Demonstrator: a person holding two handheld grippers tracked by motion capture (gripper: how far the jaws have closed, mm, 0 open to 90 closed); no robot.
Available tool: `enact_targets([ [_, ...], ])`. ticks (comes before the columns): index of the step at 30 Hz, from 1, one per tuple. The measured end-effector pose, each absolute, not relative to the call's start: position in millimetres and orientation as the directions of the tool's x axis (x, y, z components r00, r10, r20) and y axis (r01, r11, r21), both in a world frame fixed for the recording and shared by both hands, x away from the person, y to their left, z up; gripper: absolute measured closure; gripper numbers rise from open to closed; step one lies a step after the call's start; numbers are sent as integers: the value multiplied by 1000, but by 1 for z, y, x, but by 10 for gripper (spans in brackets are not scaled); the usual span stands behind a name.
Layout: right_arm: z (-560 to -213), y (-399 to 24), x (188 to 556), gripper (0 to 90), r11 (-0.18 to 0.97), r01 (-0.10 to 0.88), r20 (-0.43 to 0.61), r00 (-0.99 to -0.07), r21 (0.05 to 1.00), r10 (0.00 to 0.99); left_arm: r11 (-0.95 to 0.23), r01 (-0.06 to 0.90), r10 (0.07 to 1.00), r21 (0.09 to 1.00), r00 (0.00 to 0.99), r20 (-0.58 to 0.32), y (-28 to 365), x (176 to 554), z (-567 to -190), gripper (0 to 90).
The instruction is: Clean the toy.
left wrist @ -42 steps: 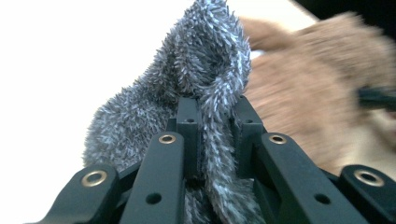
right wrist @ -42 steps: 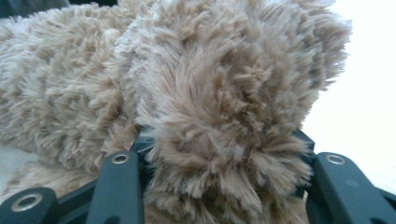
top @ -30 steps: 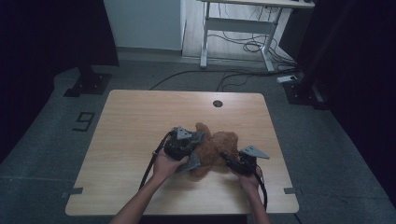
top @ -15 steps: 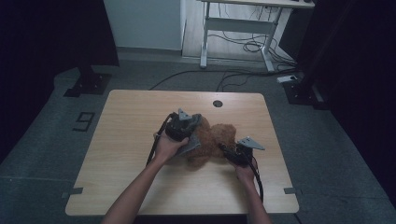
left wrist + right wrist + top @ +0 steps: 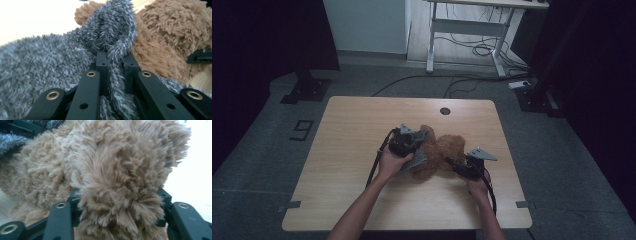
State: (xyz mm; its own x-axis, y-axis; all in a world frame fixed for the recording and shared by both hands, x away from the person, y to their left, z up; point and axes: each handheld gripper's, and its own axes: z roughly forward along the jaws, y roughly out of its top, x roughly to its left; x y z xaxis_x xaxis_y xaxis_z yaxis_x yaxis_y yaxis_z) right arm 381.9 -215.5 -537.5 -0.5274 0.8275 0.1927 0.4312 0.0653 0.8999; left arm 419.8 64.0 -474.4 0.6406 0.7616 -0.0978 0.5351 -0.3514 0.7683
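A brown plush bear lies on the wooden table, partly wrapped in a grey fuzzy cloth. My left gripper comes in from the bear's left. In the left gripper view my left gripper is shut on a fold of the grey cloth, with the bear just behind. My right gripper reaches in from the right. A thick furry part of the bear fills the gap of my right gripper; its jaws have just been opening but still touch the fur on both sides.
A round cable hole sits near the table's far edge. Bare tabletop lies to the left and near the front edge. Beyond the table stand a white desk frame and floor cables.
My left gripper has moved a little farther up the table with the grey cloth, and the bear has shifted with it. The right hand has stayed almost in place.
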Motion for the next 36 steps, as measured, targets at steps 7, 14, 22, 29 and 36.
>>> enact_targets([
  [7, -526, -225, 369, 195, 65, 463, 223, -540, 884, 811, -316, 493, 767, 810, 636, -88, 67, 390, -485, 808],
  [14, -501, -232, 373, 131, 28, 443, 245, -547, 896, 800, -269, 475, 739, 838, 660, -137, 73, 361, -492, 808],
  [22, -513, -225, 380, 250, 62, 482, 274, -595, 874, 756, -274, 460, 725, 845, 676, -133, 75, 347, -494, 803],
  [29, -521, -233, 359, 417, 128, 465, 223, -626, 876, 747, -321, 421, 704, 848, 705, -83, 69, 326, -494, 796],
  [36, -531, -232, 343, 488, 122, 399, 169, -619, 909, 767, -321, 420, 693, 849, 715, -92, 76, 326, -455, 775],
])
